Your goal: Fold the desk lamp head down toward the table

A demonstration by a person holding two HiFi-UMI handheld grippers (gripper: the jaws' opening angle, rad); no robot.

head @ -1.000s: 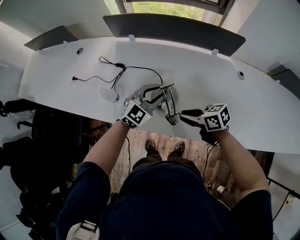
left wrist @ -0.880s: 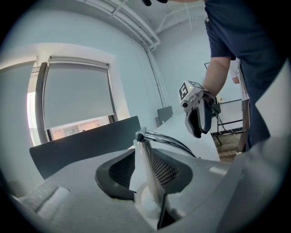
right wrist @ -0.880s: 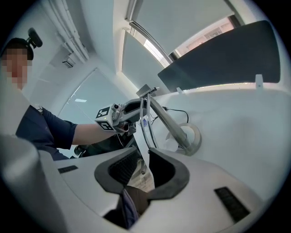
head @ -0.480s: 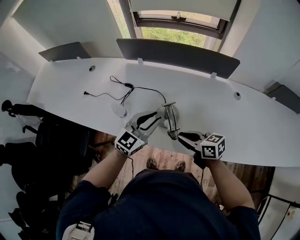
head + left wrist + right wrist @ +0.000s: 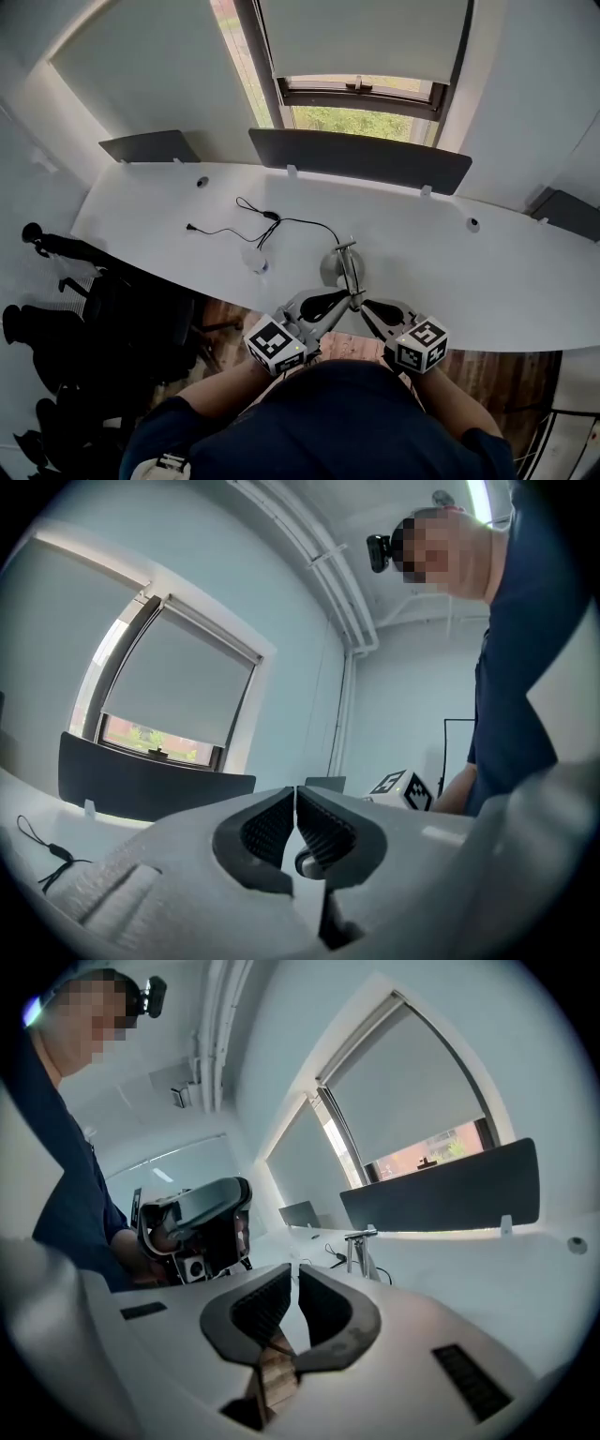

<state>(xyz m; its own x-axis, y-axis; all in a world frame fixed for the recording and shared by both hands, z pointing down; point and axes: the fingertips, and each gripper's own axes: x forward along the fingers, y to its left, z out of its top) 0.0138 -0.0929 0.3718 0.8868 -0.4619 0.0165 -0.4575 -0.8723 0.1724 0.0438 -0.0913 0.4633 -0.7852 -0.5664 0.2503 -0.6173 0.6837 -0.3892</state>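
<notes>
The silver desk lamp (image 5: 351, 269) stands on the white table (image 5: 169, 202), on a round base (image 5: 329, 270) near the front edge, with a thin arm over it. In the right gripper view the lamp (image 5: 361, 1249) is a small upright post far ahead. Both grippers are held up in front of the table edge, off the lamp. My left gripper (image 5: 348, 300) (image 5: 296, 795) is closing, its tips meeting on nothing. My right gripper (image 5: 367, 308) (image 5: 294, 1275) is also closing, a narrow gap left and nothing between the pads.
A black cable (image 5: 272, 221) runs left from the lamp, with a small white object (image 5: 256, 263) near the front edge. Dark divider panels (image 5: 361, 161) line the table's far side under a window (image 5: 361, 117). A black office chair (image 5: 112, 309) stands at the left.
Both grippers have risen from beside the lamp toward the camera, and both pairs of jaws have narrowed, the left from wide open to meeting. The head view has tilted up toward the window.
</notes>
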